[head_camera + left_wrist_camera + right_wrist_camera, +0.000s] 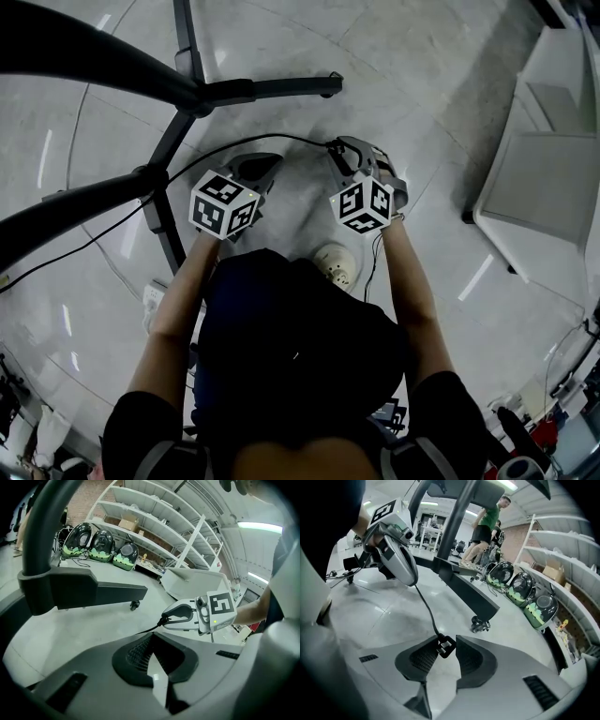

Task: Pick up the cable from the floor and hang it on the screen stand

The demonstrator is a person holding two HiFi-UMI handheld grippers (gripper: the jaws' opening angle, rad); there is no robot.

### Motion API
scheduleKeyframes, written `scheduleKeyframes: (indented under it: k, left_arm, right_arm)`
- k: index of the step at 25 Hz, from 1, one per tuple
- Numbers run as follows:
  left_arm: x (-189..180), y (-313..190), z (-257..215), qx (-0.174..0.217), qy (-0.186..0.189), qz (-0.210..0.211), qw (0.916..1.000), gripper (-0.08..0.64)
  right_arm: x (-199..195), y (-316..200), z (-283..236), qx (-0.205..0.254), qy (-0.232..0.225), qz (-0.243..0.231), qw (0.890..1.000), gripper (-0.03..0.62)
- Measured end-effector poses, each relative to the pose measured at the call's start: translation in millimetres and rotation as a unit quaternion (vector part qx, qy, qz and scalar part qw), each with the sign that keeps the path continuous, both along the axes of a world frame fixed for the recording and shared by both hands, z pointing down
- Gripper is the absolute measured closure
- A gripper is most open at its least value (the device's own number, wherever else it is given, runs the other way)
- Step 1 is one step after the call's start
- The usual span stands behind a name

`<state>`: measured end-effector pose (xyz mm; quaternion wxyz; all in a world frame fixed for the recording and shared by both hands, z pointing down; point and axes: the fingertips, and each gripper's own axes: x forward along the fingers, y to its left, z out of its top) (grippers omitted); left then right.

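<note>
A thin black cable (122,214) runs over the floor from the left and rises to my right gripper (336,148). Its black plug (445,646) sits between that gripper's pads (423,657), which press on it; the right gripper (446,642) is shut on it. From the plug the cable (425,606) climbs toward the tip of my left gripper (410,577) and passes behind it. The left gripper (152,637) is shut with nothing between its jaws. The screen stand's black base (199,94) spreads wheeled legs (281,88) just beyond both grippers.
A round white socket reel (337,264) lies on the floor by my right arm. A white shelf unit (539,178) stands at the right. Helmets (101,543) sit by the wall shelves. A person (487,520) stands behind the stand's column (457,531).
</note>
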<state>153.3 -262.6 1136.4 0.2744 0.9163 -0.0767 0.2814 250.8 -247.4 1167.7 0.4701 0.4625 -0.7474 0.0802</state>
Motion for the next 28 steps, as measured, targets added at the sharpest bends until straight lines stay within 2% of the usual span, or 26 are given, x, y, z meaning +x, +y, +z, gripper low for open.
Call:
scheduleKeyframes:
  k: [6, 15, 20, 28]
  left_arm:
    - [6, -5, -18, 0.009, 0.012, 0.004, 0.9999, 0.552]
    - [17, -13, -61, 0.0, 0.017, -0.003, 0.9999, 0.552]
    - [21, -9, -108, 0.002, 0.018, -0.002, 0.9998, 0.552]
    - [29, 13, -212, 0.001, 0.022, 0.009, 0.9997, 0.552]
  right_arm:
    - [5, -1, -29, 0.02, 0.017, 0.0, 1.0, 0.459]
    - [15, -5, -83, 0.028, 0.034, 0.0, 0.999, 0.459]
    - [13, -4, -130, 0.033, 0.053, -0.007, 0.998, 0.459]
    - [17, 10, -243, 0.04, 0.085, -0.007, 0.996, 0.459]
